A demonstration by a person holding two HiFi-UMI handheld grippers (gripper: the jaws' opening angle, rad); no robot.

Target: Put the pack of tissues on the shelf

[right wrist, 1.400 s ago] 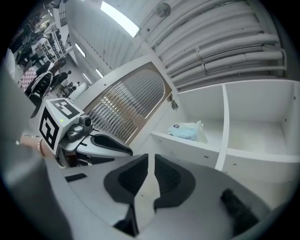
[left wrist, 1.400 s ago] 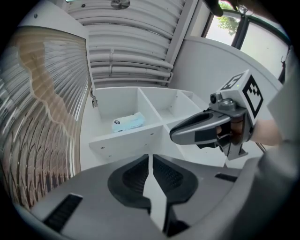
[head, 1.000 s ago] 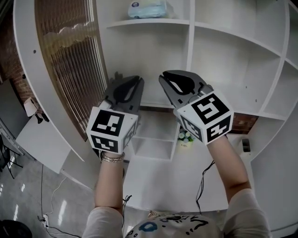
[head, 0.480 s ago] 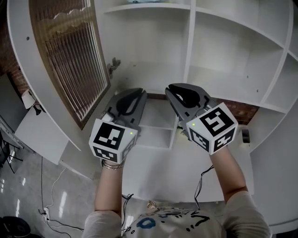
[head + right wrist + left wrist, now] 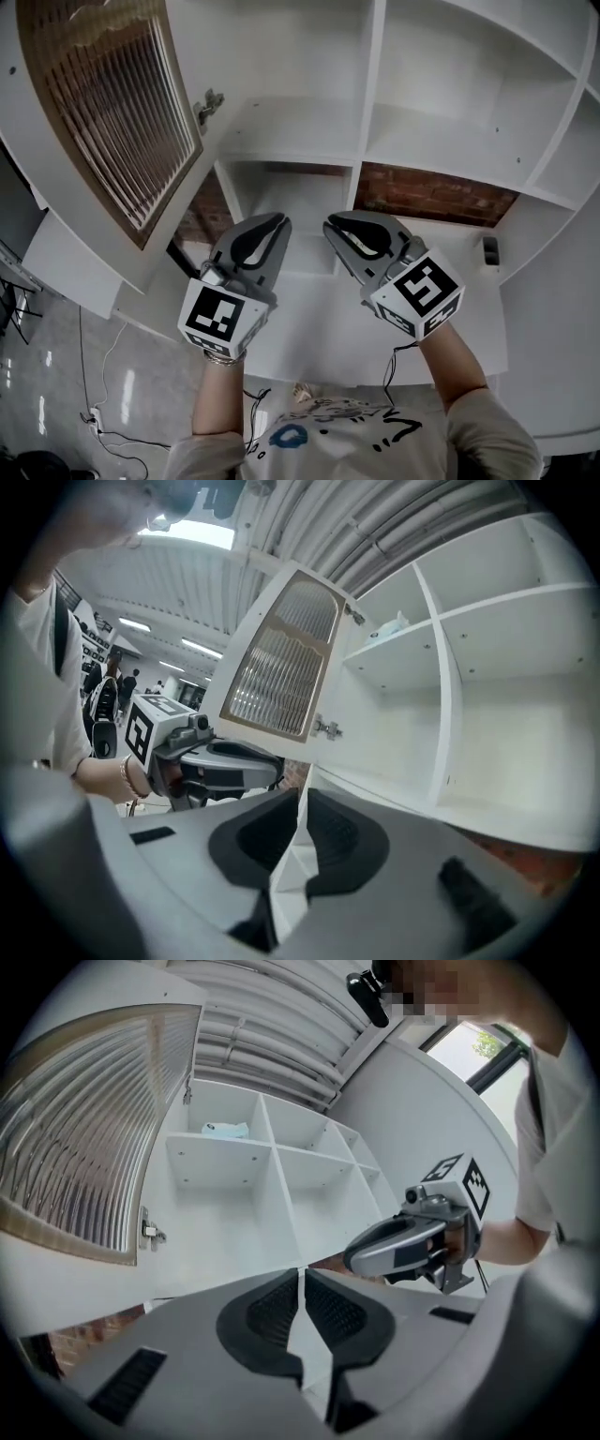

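The pack of tissues, pale blue and white, lies in an upper left compartment of the white shelf unit. The right gripper view also shows the pack, while the head view does not. Both grippers are held low in front of the shelf, side by side and well below the pack. My left gripper is shut with nothing between its jaws. My right gripper is shut and empty too. Each gripper shows in the other's view.
An open cabinet door with ribbed glass hangs at the shelf's left, its hinge at the edge. Brick wall shows behind the lower compartments. A small dark object sits at the right. Cables lie on the floor.
Both grippers have come down and back from the shelf, and the head view has tilted downward. The tissue pack has slipped out of the top of the head view.
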